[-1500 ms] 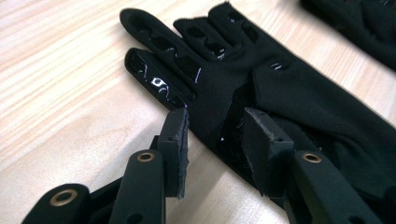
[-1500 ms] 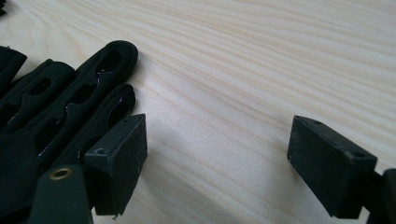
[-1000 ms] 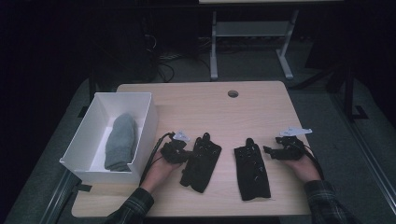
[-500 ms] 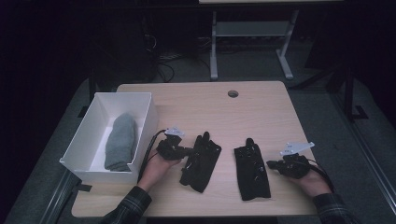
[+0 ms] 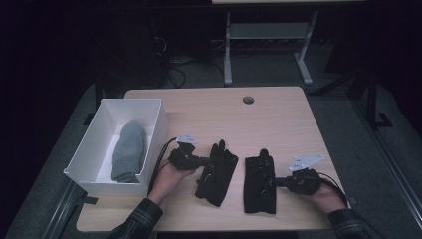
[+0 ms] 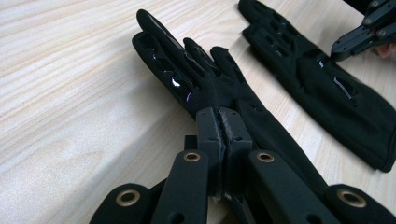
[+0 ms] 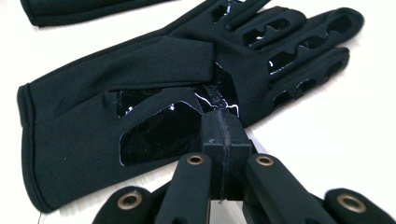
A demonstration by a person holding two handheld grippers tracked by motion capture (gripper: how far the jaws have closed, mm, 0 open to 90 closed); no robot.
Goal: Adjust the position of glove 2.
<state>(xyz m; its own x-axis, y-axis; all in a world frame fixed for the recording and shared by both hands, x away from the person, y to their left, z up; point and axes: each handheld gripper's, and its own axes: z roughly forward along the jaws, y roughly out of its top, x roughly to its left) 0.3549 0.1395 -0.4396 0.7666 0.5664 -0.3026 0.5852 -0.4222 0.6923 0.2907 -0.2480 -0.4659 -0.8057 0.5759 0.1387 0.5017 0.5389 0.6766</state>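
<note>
Two black gloves lie flat side by side on the wooden table (image 5: 278, 124), fingers pointing away from me. The left glove (image 5: 217, 172) (image 6: 187, 79) has my left gripper (image 5: 204, 161) (image 6: 223, 116) at its left edge, jaws pressed together on the fabric there. The right glove (image 5: 260, 181) (image 7: 140, 93) has shiny patches on it. My right gripper (image 5: 278, 182) (image 7: 223, 122) is shut on its right edge, near the thumb. In the left gripper view the right gripper (image 6: 359, 39) sits at the far glove (image 6: 327, 79).
A white box (image 5: 155, 122) stands at the table's left edge with a folded grey cloth (image 5: 128, 152) inside. A round cable hole (image 5: 248, 100) is near the table's far edge. Beyond the table, a metal frame and cables stand on the dark floor.
My right gripper has come nearer to me and in to the right glove's edge, and its jaws have closed there. The left gripper has stayed at the left glove.
</note>
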